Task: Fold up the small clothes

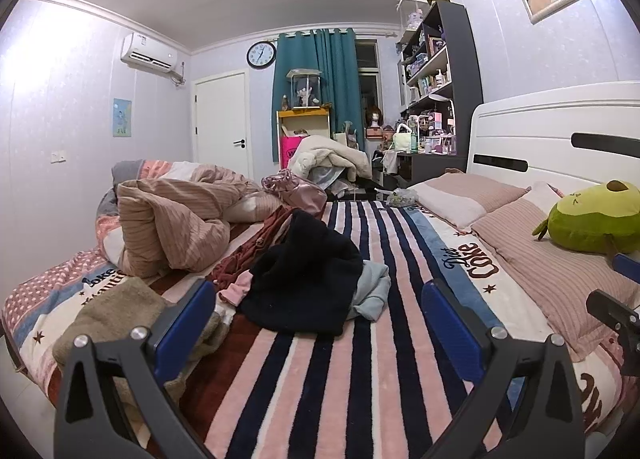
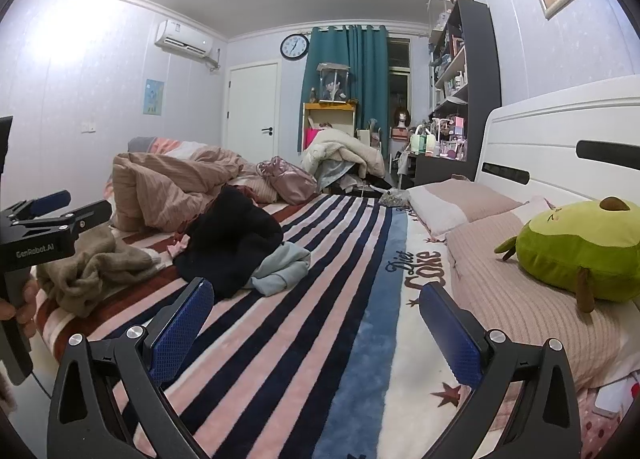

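A heap of small clothes lies on the striped blanket [image 1: 320, 379]: a black garment [image 1: 304, 279], a light blue one [image 1: 372, 291], a dark red one [image 1: 256, 251], a pink piece [image 1: 240, 289] and a tan one [image 1: 112, 319]. My left gripper [image 1: 320, 323] is open and empty, hovering just before the black garment. My right gripper [image 2: 316, 323] is open and empty over the blanket [image 2: 304, 339], right of the heap; there the black garment [image 2: 232, 239], the blue one [image 2: 280, 267] and the tan one [image 2: 92, 267] show. The left gripper [image 2: 76, 205] appears at the left edge.
A rumpled brown quilt [image 1: 176, 227] and a pink bag [image 1: 296, 191] lie behind the heap. Two pillows [image 1: 464, 195] and a green plush toy [image 1: 592, 219] sit by the white headboard [image 1: 560, 131]. Shelves [image 1: 436, 99] and a cluttered desk stand beyond the bed.
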### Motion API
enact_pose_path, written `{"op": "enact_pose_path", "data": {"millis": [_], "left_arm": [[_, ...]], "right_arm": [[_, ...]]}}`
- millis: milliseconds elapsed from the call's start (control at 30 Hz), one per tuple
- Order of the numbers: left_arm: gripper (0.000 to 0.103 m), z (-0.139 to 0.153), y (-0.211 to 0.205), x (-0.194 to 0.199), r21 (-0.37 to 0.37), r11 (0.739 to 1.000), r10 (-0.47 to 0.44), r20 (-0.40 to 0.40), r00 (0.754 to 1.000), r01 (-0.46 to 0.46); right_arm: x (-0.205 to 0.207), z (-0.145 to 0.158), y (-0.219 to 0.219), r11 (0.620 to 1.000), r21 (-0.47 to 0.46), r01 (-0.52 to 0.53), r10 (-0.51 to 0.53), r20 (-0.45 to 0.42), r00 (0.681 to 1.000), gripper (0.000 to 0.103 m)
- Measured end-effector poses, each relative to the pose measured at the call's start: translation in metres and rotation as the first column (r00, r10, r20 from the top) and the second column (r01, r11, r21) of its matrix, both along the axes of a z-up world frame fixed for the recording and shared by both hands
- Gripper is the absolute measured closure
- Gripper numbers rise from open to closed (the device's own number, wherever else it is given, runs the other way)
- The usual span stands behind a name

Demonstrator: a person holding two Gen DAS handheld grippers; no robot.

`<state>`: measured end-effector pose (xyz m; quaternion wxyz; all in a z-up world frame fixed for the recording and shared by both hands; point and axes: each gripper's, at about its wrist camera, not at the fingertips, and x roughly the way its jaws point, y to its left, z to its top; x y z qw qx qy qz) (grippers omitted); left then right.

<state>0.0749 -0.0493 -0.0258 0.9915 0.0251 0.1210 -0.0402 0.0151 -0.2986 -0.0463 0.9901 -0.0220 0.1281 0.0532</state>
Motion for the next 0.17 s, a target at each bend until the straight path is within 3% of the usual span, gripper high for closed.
{"op": "enact_pose_path", "data": {"millis": [167], "left_arm": [[0.001, -0.0001, 0.0000, 0.0006, 0.001, 1.000, 0.000, 0.001, 1.000, 0.000]], "right_arm": [[0.0004, -0.0004, 0.0000, 1.000, -0.006, 0.002, -0.002, -0.003, 1.000, 0.001]]}}
